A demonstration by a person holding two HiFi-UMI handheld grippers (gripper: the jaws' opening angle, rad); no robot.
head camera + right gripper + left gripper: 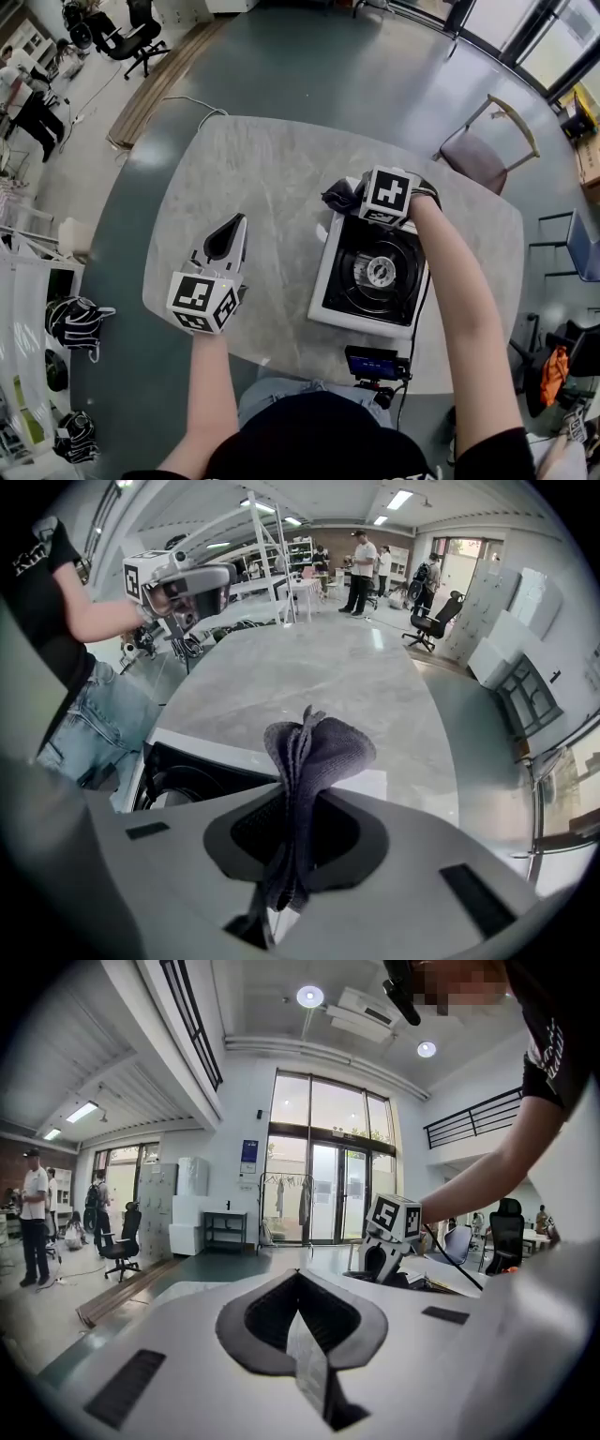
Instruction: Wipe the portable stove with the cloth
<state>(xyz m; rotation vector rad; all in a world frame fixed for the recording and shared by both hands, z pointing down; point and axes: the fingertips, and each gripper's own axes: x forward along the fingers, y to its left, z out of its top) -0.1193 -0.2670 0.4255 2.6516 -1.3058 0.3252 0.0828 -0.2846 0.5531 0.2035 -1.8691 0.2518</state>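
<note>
Cloth pinched at the stove's far edge

Right of centre in the head view, the right gripper [354, 200] has its jaws clamped on the dark cloth [319, 747], at the upper edge of the portable stove [324, 281]. At lower left, the left gripper [228, 240] is above the table [272, 169], jaws together, holding nothing.

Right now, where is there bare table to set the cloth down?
Bare: the far half of the table, beyond the stove, and the strip between the left gripper and the stove. Crowded on the right: the stove, a small screen at the near edge, and the right gripper holding the cloth.
</note>
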